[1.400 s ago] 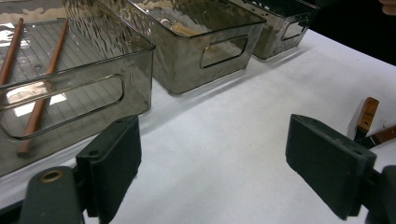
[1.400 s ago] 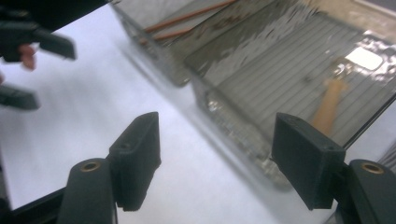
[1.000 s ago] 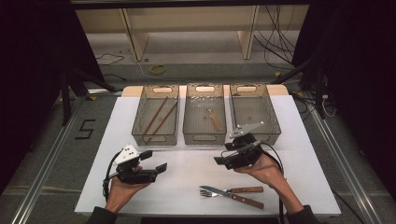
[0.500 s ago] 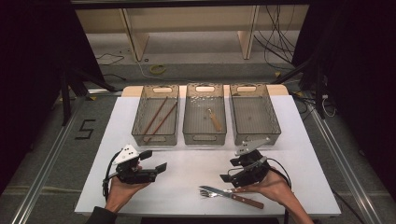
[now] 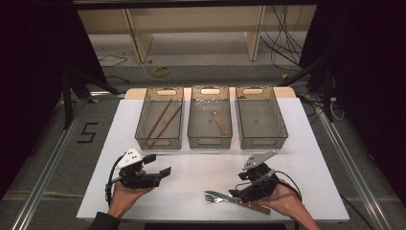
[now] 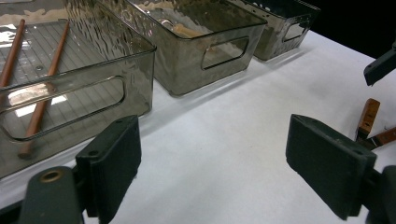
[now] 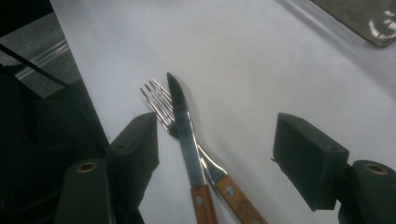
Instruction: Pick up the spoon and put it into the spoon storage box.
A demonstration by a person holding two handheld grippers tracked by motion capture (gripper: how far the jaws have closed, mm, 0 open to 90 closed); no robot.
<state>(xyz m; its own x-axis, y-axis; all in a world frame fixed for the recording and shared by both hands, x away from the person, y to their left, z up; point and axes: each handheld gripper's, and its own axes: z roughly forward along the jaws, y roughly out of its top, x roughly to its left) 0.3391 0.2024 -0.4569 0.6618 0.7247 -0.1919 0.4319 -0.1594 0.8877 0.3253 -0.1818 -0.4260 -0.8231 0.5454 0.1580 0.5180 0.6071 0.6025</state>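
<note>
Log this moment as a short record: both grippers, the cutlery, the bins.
right gripper: open, fingers either side of the knife and fork, not pressing
knife: lies across the fork on the table
left gripper: open, nothing between its fingers
left bin: two chopsticks
middle bin: one wooden-handled utensil
right bin: looks empty

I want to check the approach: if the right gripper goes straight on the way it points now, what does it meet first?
Probably the knife, lying across the fork between the open right gripper jaws; depth is uncertain.
</note>
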